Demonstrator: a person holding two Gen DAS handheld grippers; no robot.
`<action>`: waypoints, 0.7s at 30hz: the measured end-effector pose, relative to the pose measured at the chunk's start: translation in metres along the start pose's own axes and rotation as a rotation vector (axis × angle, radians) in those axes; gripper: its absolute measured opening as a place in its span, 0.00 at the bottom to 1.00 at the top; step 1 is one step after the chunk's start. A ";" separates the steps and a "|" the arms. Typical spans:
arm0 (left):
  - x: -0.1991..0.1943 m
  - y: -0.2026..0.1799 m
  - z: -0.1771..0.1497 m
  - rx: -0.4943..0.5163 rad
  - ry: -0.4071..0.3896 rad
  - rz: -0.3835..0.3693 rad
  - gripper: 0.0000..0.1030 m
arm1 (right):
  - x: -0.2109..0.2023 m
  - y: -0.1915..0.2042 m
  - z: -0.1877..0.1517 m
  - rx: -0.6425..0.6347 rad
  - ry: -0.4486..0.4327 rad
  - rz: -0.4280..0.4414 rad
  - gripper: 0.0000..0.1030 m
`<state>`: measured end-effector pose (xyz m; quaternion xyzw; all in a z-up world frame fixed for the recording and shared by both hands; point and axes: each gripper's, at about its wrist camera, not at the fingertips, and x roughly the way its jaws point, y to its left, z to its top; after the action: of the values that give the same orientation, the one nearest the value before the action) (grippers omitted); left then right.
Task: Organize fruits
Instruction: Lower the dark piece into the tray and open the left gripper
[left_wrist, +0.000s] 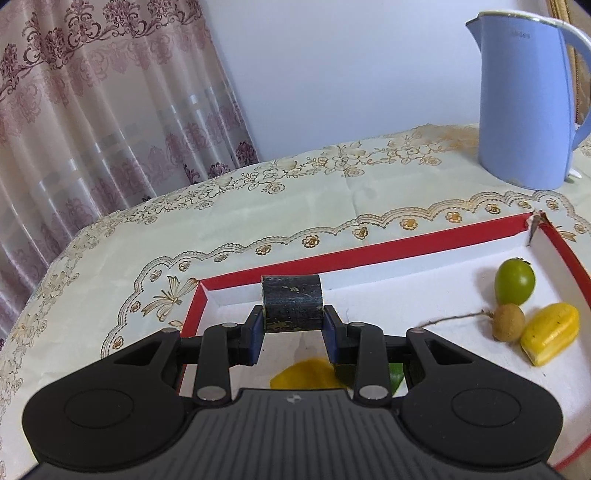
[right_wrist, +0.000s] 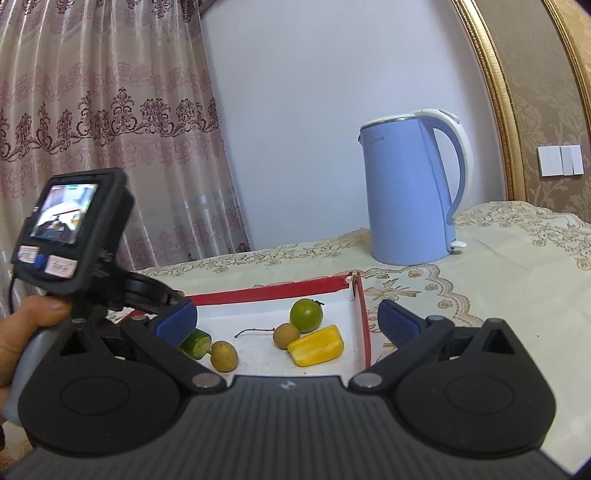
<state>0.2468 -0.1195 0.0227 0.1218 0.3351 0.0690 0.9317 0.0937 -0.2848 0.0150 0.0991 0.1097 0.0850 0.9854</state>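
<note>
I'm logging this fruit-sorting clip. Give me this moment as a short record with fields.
left gripper: shut on a dark cylinder, over the tray
right gripper: open, nothing between its pads
tray: red rim, white floor, torn far corner
fruit in tray: green round fruit, two small brown fruits, yellow piece, green cut piece
behind the tray: blue kettle on the tablecloth

Fruits (right_wrist: 305, 314) in tray (right_wrist: 273, 291), kettle (right_wrist: 410, 188) behind

Black ribbed gripper body (right_wrist: 291, 417) w/ blue fingers (right_wrist: 176, 320), silver pivot screws, probably.
</note>
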 end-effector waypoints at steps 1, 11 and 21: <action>0.002 -0.001 0.001 0.003 0.002 0.003 0.31 | 0.000 0.000 0.000 0.000 0.001 0.000 1.00; 0.008 -0.007 0.002 0.019 -0.005 0.041 0.49 | 0.001 0.000 -0.001 0.003 0.013 0.009 1.00; -0.033 0.023 -0.013 0.009 -0.077 0.097 0.58 | 0.005 -0.001 -0.001 -0.002 0.024 0.026 1.00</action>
<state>0.2122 -0.1018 0.0394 0.1447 0.2930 0.1076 0.9389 0.0979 -0.2842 0.0126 0.0987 0.1203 0.0989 0.9829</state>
